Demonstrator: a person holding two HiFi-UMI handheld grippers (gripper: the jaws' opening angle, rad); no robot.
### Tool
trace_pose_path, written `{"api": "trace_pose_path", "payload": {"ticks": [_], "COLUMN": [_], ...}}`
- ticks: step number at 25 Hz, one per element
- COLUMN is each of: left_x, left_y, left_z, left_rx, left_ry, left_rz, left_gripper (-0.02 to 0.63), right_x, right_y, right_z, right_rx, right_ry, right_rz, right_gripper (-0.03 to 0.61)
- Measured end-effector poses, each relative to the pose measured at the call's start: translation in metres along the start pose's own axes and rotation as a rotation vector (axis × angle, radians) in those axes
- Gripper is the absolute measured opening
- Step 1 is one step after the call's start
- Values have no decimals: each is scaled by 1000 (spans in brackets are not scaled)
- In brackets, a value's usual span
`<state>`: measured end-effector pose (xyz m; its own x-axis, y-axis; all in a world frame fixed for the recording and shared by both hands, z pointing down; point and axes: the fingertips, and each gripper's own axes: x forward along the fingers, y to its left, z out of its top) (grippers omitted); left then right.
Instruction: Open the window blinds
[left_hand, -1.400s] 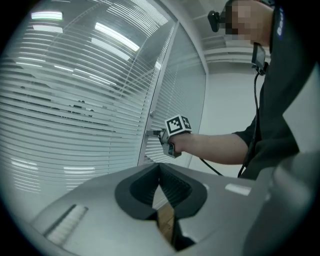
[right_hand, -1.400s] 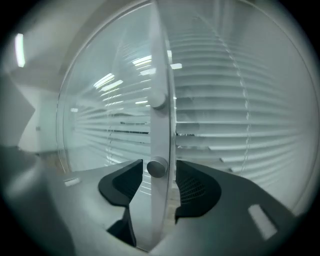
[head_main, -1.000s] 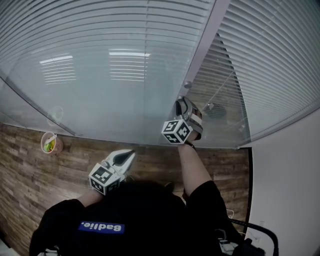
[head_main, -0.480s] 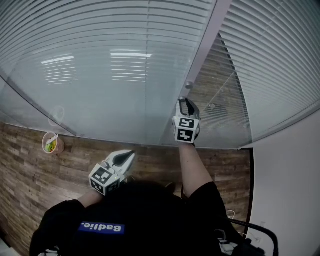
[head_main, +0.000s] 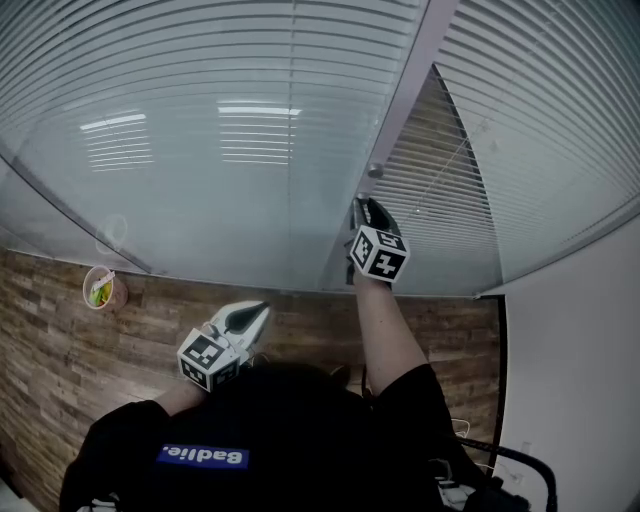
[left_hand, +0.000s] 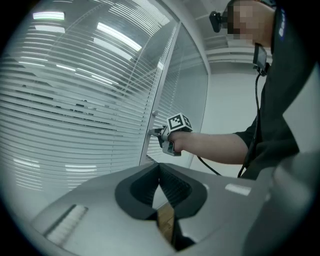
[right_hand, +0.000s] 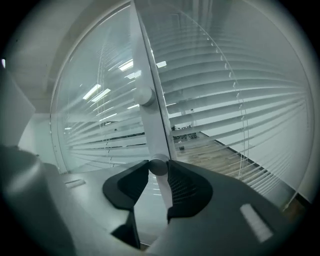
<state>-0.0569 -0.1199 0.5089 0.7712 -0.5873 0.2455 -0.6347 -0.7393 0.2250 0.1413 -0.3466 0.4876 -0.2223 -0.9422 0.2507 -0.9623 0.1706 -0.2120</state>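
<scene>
Head view shows the right tongs (head_main: 363, 206), pinching the round knob (right_hand: 158, 165) on the window frame (head_main: 405, 95), with the marker cube rolled over. The blind slats (head_main: 450, 205) beside now hide more floor, so this direction perhaps closes them. The left tongs (head_main: 252, 314) hang pressed together, empty.

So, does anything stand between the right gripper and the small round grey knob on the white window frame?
Nothing visible does. The jaws of the right gripper are closed on the small round grey knob, low on the white window frame. A second grey knob sits higher on the frame, clear of the jaws.
</scene>
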Motion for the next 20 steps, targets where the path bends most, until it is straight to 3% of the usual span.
{"api": "trace_pose_path", "payload": {"ticks": [13,20], "left_x": [0,-3], "left_y": [-2,-4], "left_z": [-2,-2], "left_rx": [-17,-29], "left_ry": [-14,-25], "left_rz": [-16,-36], "left_gripper": [-1,-1], "right_x": [-2,-2], "right_y": [-5,-4], "right_z": [1,3], "right_rx": [291,310], "right_ry": [5,10], "right_rz": [56,56], "right_gripper": [123,126]}}
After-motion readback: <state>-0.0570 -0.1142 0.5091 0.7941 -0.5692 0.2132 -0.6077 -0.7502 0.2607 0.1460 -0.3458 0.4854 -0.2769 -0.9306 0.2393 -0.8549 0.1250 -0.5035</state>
